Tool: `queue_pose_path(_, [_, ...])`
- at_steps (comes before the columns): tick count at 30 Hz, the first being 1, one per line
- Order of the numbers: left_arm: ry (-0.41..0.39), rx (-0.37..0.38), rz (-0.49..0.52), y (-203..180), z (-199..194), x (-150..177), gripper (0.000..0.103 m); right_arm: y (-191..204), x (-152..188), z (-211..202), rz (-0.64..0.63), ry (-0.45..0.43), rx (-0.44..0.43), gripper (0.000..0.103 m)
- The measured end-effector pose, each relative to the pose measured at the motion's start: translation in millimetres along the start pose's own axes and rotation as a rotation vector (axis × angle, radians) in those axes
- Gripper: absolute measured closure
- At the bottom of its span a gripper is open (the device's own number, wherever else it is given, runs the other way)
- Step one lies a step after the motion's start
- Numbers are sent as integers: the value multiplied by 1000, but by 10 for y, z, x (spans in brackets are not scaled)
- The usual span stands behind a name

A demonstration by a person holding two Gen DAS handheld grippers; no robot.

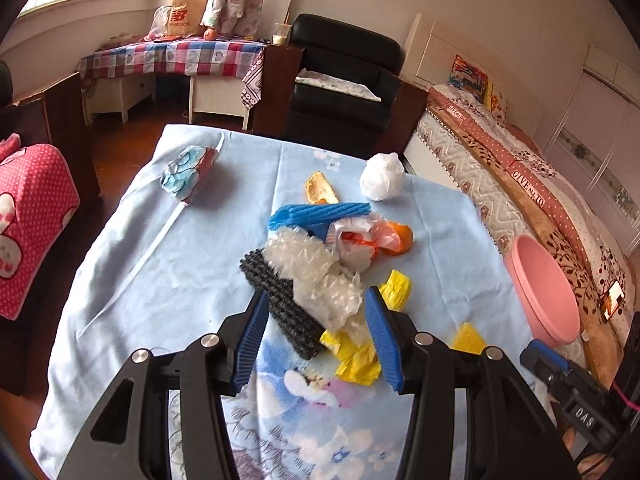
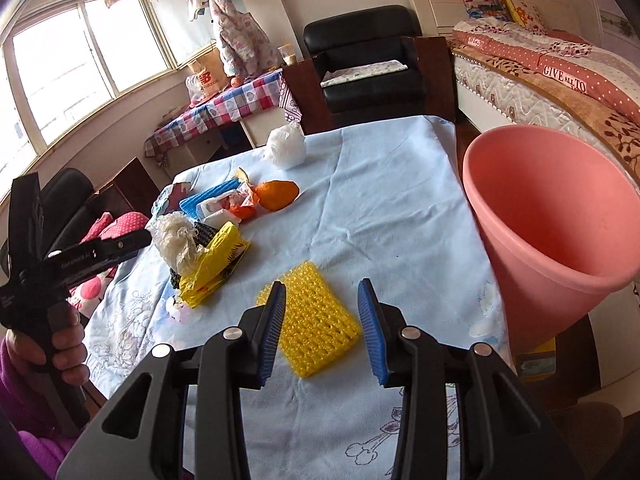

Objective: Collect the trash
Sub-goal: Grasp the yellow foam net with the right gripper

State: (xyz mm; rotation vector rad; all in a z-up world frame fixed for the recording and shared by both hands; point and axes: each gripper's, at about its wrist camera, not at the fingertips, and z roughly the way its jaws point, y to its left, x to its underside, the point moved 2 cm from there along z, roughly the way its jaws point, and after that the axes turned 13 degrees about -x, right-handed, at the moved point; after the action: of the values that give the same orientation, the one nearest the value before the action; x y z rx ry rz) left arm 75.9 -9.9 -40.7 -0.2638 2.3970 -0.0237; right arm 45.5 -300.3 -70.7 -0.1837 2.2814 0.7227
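Note:
A pile of trash lies on the blue-clothed table (image 1: 160, 280): a clear crumpled plastic wrap (image 1: 320, 280), a dark foam strip (image 1: 280, 304), yellow wrappers (image 1: 356, 356), a blue foam piece (image 1: 316, 214) and an orange (image 1: 402, 236). My left gripper (image 1: 316, 304) is open, its jaws on either side of the clear wrap and dark strip. My right gripper (image 2: 322, 300) is open over a yellow foam net (image 2: 316, 324). A pink bin (image 2: 552, 220) stands at the table's right edge.
A white plastic ball (image 1: 382, 176) and a peel (image 1: 318, 188) lie at the far side. A blue patterned wrapper on a stick (image 1: 186, 174) lies far left. A black armchair (image 1: 344, 80) and a bed (image 1: 520, 168) stand beyond the table.

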Motion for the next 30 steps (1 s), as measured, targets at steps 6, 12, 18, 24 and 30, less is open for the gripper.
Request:
queue_pose_path(6, [65, -43, -46, -73, 271, -74, 53, -6, -5, 82, -12, 40, -11, 65])
queue_pose_path(12, [66, 8, -19, -140, 315, -78, 69, -63, 26, 224, 19, 105, -60, 64])
queue_pose_path(18, [33, 24, 5, -139, 227, -76, 89, -113, 92, 321, 28, 144, -52, 58])
queue_pose_path(24, [-1, 54, 12, -68, 50, -91, 92, -97, 93, 396, -28, 171, 17, 58])
queue_pose_path(30, [-38, 101, 12, -38, -100, -85, 92, -179, 72, 336, -8, 159, 27, 58])
